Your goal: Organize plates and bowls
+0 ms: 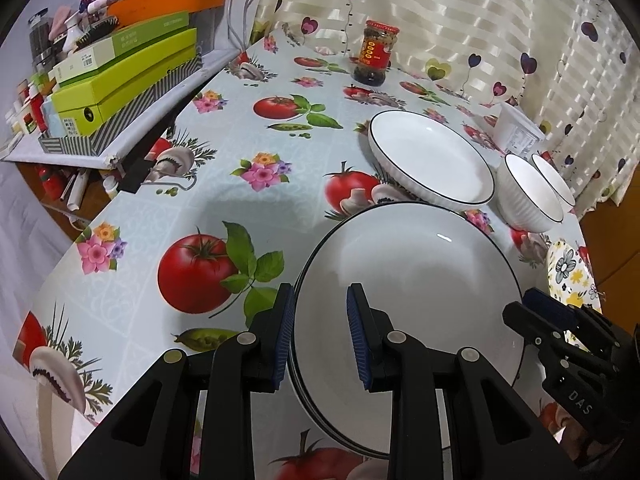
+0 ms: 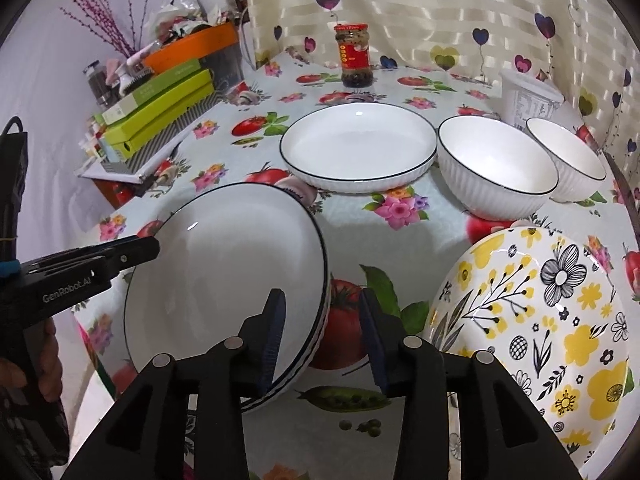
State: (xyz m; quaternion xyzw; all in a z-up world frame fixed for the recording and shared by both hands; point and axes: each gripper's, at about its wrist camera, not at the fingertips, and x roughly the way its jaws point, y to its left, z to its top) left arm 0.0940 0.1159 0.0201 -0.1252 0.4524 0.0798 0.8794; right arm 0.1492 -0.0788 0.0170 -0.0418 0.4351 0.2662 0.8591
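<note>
A white plate with a dark rim [image 1: 420, 280] [image 2: 232, 272] lies nearest me on the fruit-print tablecloth, apparently on top of a second like plate. My left gripper [image 1: 320, 336] [image 2: 152, 246] is shut on its left rim, one pad outside and one inside. The right gripper [image 2: 322, 340] [image 1: 532, 308] straddles the plate's right rim with its jaws open, the outer pad clear of the edge. Behind stand a deep white dish [image 1: 432, 160] [image 2: 360, 144] and two ribbed white bowls [image 2: 496, 164] [image 2: 568, 160]. A yellow flowered plate [image 2: 532, 328] lies at the right.
A red-lidded sauce jar [image 1: 376, 52] [image 2: 356, 56] and a white plastic tub [image 2: 528, 100] stand at the back by the curtain. Green boxes [image 1: 128, 76] are piled on a side shelf at the left. The table's edge runs along the left and right.
</note>
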